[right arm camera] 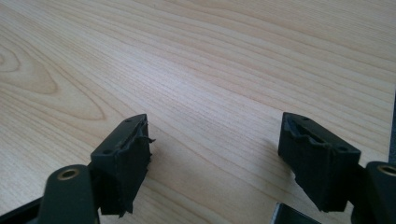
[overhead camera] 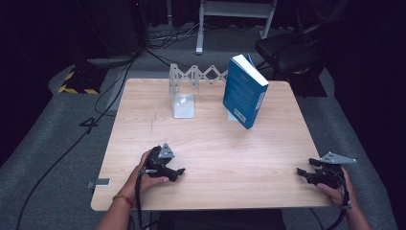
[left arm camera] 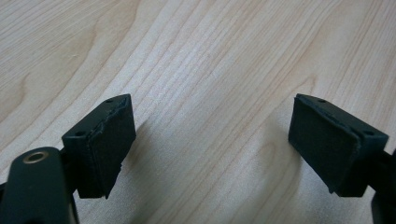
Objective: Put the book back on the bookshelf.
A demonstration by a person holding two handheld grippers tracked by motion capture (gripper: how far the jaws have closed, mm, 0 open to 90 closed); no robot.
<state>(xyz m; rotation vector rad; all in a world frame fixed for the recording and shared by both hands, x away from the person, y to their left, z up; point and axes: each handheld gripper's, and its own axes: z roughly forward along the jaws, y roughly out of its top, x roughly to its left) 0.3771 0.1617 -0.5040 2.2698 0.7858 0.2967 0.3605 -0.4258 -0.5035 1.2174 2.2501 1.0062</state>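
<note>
Both the left gripper (overhead camera: 178, 171) and right gripper (overhead camera: 302, 172) rest low on the surface (overhead camera: 215, 158), jaws wide and empty. The blue book (overhead camera: 245, 91) leans at the far side beside the white rack (overhead camera: 184, 91) (well apart from both); approach it squarely.

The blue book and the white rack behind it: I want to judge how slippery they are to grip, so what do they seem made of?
The blue book looks like a paperback with a smooth, slightly glossy card cover; white printed labels show along its spine and a lighter page edge at the top. The white rack looks like painted metal or plastic, matt, with a thin zigzag lattice and a flat base plate; which of the two is unclear.
</note>
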